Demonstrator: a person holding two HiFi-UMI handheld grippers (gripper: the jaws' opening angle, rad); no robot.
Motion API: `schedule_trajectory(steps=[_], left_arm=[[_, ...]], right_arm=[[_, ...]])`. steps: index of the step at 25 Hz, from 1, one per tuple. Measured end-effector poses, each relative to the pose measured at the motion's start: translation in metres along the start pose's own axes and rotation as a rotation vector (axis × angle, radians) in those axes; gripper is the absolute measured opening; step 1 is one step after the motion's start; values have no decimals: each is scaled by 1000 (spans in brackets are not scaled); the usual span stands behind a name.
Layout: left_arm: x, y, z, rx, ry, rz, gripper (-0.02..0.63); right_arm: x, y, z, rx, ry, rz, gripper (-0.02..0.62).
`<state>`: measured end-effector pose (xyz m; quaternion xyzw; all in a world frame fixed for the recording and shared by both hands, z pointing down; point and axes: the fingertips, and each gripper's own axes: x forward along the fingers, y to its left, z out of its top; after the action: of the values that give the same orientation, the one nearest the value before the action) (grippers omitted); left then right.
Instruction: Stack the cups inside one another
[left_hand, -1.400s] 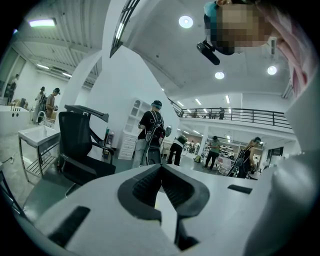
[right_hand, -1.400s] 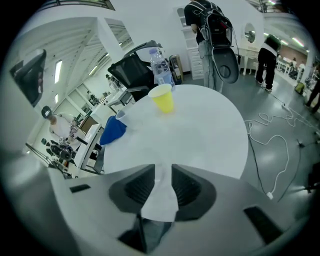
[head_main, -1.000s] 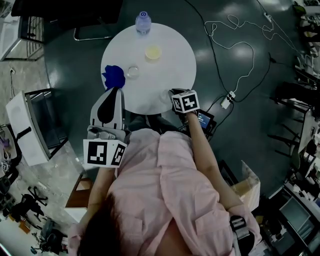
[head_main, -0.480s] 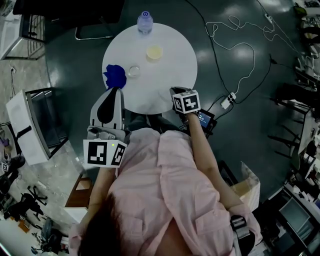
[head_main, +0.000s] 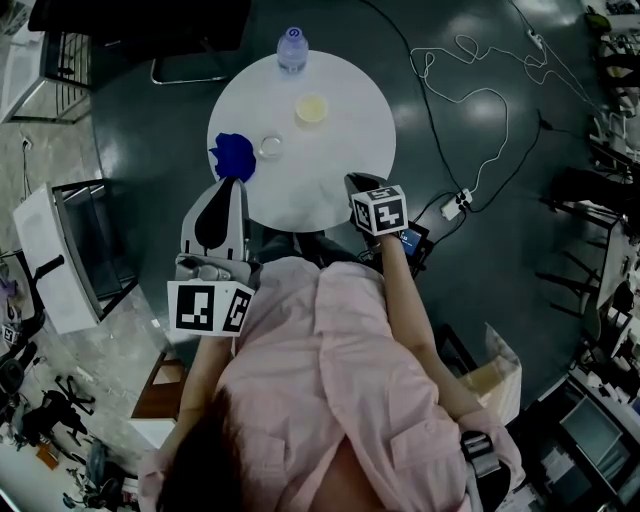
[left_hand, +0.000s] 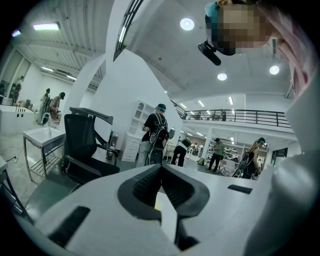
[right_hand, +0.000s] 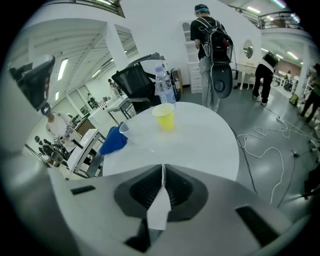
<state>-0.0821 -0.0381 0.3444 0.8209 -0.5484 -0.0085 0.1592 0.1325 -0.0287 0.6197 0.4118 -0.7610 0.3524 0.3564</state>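
A round white table (head_main: 300, 195) is seen from above, and all places are given from it. The yellow cup (head_main: 312, 108) stands upright on the table's far half, near the middle. A clear cup (head_main: 270, 146) stands upright toward the table's left side, and a blue thing (head_main: 233, 155) lies just beside it at the left edge; its kind cannot be told. A bottle (head_main: 290, 45) stands at the table's far edge. The cups are set apart from one another, none inside another. The left gripper (left_hand: 161, 169) is held over the table's near left edge, roughly level, and its jaws are closed together with nothing gripped between them. The right gripper (right_hand: 162, 170) is held over the table's near right edge and is tipped steeply down toward the tabletop. Its jaws are closed, and a thin pale piece (right_hand: 160, 202) is pinched between the pads; whether this is the wall of a clear cup cannot be told. A white cable (head_main: 480, 110) lies in loops on the dark floor to the right of the table.
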Motion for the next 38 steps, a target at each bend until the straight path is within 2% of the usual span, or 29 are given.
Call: schedule_trajectory(steps=[11,16,26,38], left_arm=[[-5,7,5,2,-12,12,18],[-6,10,5,4,-16,14,18],[-9,6,8,9,-25,11,18],[-10,0,9,11,-36,3,18]], right_arm=[[-20,-12,47,-14,-177,-43,35],[-20,-8,70,-35,-265,-30,35],[-14,17,85,-111,-254,31,35],[-25,19,94,-150,-272,30,35]])
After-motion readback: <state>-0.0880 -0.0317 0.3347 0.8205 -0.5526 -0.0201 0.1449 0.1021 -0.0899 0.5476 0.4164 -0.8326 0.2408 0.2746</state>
